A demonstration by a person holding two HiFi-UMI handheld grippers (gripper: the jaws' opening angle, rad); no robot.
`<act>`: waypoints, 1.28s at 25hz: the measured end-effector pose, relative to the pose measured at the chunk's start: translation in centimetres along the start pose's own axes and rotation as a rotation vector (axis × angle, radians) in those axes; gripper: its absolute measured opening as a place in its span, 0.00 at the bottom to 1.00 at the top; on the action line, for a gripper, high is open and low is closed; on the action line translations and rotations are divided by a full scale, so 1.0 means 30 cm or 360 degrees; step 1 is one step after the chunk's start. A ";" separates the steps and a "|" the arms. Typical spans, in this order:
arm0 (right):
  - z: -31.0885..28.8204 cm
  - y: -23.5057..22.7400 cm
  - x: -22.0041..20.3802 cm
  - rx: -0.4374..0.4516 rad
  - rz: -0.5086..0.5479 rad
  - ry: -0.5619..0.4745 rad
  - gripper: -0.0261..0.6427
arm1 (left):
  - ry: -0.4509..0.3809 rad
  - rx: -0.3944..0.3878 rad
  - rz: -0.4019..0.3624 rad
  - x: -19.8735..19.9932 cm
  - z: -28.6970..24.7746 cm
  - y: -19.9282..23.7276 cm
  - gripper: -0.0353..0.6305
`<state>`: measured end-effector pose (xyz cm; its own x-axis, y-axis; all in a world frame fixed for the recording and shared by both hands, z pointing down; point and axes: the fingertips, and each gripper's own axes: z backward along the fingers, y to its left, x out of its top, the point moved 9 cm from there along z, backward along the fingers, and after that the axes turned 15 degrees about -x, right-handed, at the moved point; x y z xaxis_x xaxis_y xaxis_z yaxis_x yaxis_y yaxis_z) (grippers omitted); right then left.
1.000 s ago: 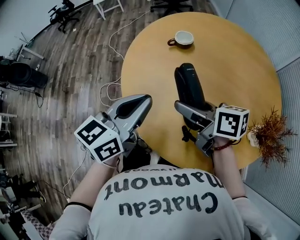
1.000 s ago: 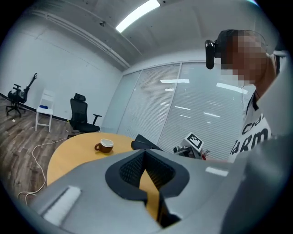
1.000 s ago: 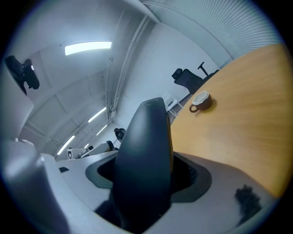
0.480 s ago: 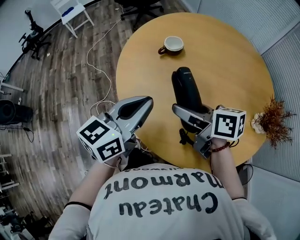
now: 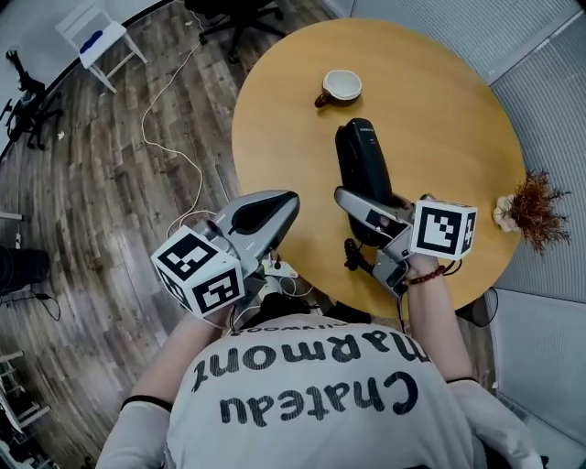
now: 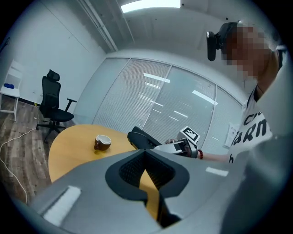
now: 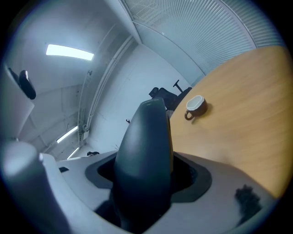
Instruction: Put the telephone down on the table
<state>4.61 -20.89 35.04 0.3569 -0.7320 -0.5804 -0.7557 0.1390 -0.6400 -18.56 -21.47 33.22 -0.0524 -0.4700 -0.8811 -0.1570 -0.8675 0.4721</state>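
Observation:
A black telephone handset (image 5: 360,165) is over the near middle of the round wooden table (image 5: 439,110), pointing away from me. My right gripper (image 5: 359,209) is shut on its near end. In the right gripper view the telephone (image 7: 146,146) fills the space between the jaws and tilts up. In the left gripper view the telephone (image 6: 139,137) has its far tip raised a little off the tabletop. My left gripper (image 5: 279,203) is shut on nothing and hangs off the table's left edge, above the floor.
A brown and white cup (image 5: 341,87) stands on the table beyond the telephone. A dried plant (image 5: 531,209) sits at the table's right edge. On the wooden floor to the left are a white cable (image 5: 174,137), a white chair (image 5: 92,37) and a black office chair (image 5: 229,14).
The head camera has shifted, so the table sits differently in view. My right gripper still holds the telephone over the same part of the table. My left gripper has hardly moved.

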 end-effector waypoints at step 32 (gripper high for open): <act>-0.352 -0.076 0.033 -0.0384 -0.0012 0.0262 0.54 | 0.0039 0.0020 0.0061 -0.112 0.072 0.277 0.06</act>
<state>0.87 -28.97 41.25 0.2839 -0.8334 -0.4742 -0.8693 -0.0150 -0.4941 -21.83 -26.76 40.04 -0.0343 -0.5067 -0.8614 -0.1675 -0.8468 0.5048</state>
